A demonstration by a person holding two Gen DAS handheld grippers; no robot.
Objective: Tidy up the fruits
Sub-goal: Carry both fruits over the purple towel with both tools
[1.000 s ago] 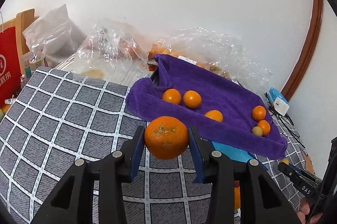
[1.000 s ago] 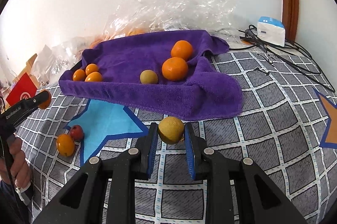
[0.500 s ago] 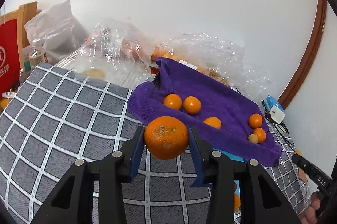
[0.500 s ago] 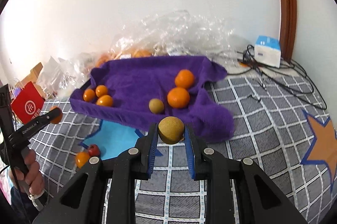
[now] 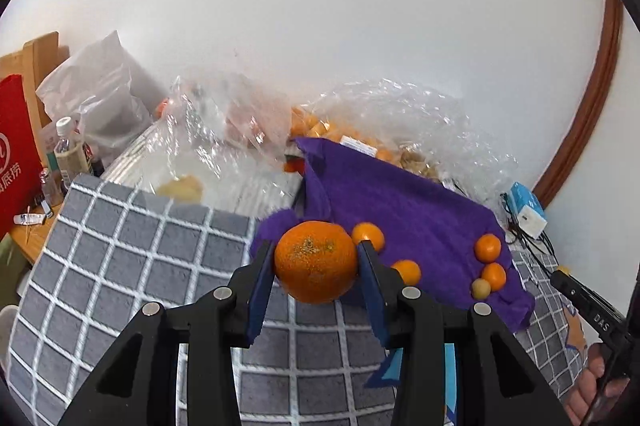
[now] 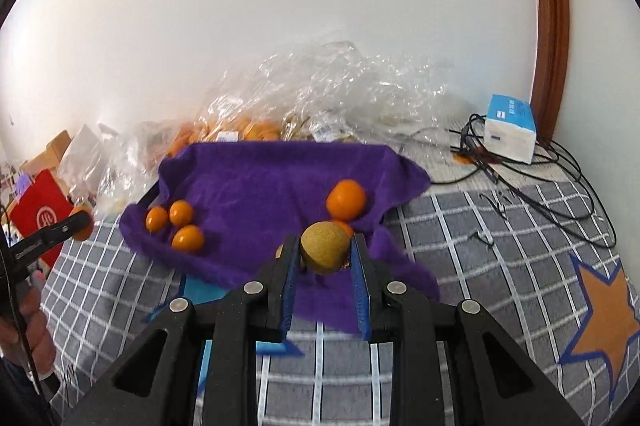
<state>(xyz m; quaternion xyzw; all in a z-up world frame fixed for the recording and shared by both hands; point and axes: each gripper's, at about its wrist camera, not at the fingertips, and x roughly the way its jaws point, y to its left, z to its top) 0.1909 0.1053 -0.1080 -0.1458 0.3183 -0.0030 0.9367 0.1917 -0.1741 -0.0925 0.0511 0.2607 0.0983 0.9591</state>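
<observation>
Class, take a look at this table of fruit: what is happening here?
A person is sorting fruit with two handheld grippers. The left gripper holds a large orange in its jaws, near the purple towel. The right gripper holds a yellowish-brown round fruit over the towel's near edge. Several small oranges already lie on the towel. Neither held fruit is set down yet.

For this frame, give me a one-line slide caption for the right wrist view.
Right gripper holds a yellow-brown fruit above the purple towel where oranges lie.
</observation>
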